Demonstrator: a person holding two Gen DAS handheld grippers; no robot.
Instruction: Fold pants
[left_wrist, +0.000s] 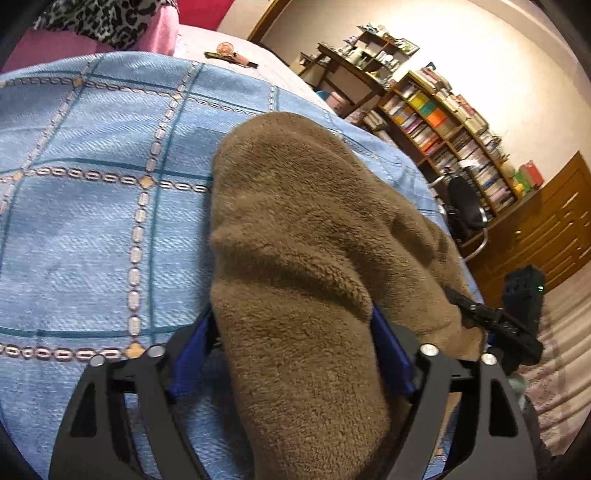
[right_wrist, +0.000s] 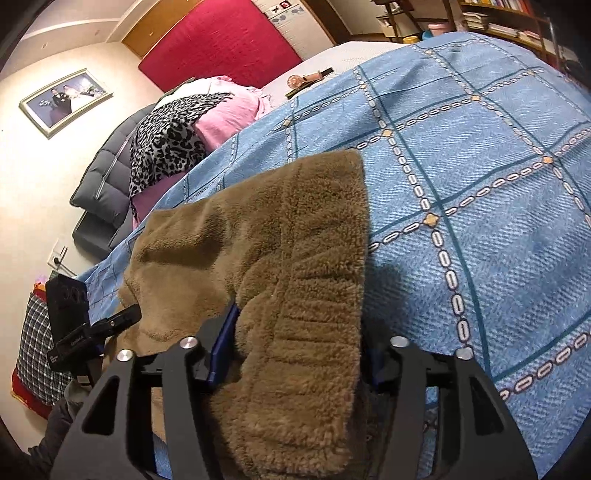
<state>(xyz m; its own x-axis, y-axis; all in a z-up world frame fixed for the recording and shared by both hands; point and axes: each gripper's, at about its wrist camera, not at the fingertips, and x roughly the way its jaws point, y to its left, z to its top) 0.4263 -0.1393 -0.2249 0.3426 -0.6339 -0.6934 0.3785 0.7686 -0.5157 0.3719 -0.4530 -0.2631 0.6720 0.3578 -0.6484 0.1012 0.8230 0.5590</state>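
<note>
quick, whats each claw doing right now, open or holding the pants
Left claw: open, brown fleece pants lying between its fingers.
Right claw: open, the same pants between its fingers.

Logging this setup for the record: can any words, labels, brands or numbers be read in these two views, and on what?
No text can be read.
Book spines on the bookshelf: too small to read.
White lettering on the black body of the left tongs: blurred, unreadable.
</note>
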